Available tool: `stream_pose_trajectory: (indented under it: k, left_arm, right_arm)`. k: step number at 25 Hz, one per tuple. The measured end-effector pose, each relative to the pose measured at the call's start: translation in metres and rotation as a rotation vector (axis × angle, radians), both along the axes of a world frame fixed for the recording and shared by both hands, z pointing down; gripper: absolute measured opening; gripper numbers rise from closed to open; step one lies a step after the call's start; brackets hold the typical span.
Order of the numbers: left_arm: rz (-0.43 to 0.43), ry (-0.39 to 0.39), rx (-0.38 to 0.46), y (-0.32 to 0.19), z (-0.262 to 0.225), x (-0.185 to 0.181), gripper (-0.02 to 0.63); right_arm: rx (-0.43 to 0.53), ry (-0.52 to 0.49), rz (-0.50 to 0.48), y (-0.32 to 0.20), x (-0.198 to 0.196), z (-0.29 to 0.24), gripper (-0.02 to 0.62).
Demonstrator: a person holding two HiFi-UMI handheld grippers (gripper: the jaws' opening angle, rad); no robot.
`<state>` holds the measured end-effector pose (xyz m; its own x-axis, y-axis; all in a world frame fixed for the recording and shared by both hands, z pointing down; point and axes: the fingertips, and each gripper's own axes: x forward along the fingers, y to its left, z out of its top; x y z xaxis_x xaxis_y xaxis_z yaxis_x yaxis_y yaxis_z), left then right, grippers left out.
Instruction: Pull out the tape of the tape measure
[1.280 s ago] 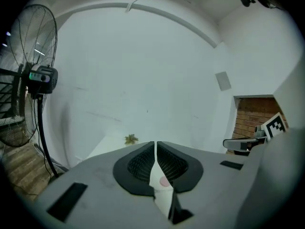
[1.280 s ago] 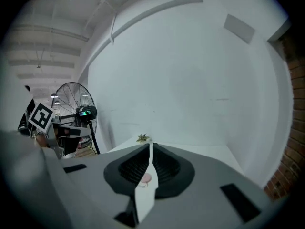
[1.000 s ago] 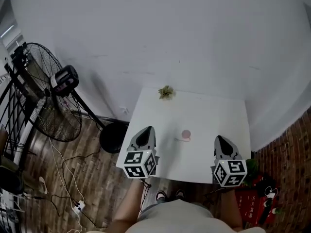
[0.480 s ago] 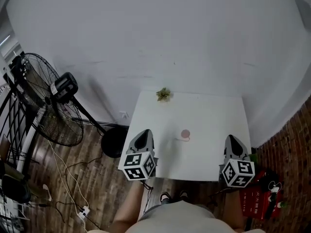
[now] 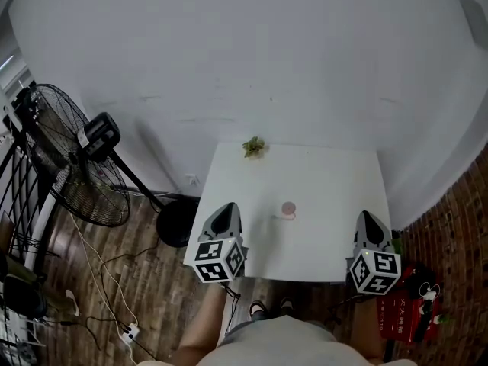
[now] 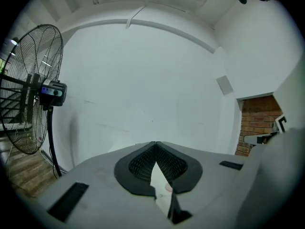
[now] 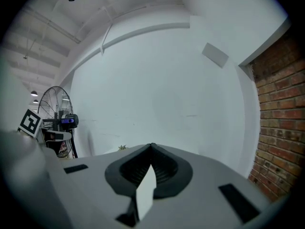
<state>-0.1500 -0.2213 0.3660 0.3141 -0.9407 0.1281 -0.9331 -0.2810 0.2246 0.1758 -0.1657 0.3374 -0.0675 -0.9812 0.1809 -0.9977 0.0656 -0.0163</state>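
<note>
The tape measure [image 5: 288, 209] is a small round pink case lying near the middle of the white table [image 5: 328, 178], with nothing touching it. My left gripper [image 5: 227, 208] hovers over the table's front left part, to the left of the case, with its jaws shut and empty. In the left gripper view the jaws [image 6: 155, 143] meet at the tip, and a sliver of the pink case [image 6: 167, 188] shows through the gap below them. My right gripper [image 5: 367, 216] hangs by the table's front right corner, well apart from the case. Its jaws [image 7: 152, 145] are also closed on nothing.
A small green plant [image 5: 254, 146] sits at the table's far edge by the white wall. A standing fan [image 5: 72, 170] and cables are on the wooden floor at left. Red items [image 5: 408, 311] lie on the floor at right, beside a brick wall [image 7: 279, 128].
My right gripper has shifted to the right, from over the table's front to its front right corner. The left gripper and the tape measure have stayed where they were.
</note>
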Motion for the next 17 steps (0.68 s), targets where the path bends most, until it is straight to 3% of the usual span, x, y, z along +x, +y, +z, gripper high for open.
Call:
stream_pose_trajectory:
  k: [17]
  left_arm:
    - [-0.005, -0.009, -0.031, 0.007, 0.013, 0.004, 0.012]
  right_arm:
    - [0.007, -0.019, 0.002, 0.007, 0.007, 0.0, 0.0]
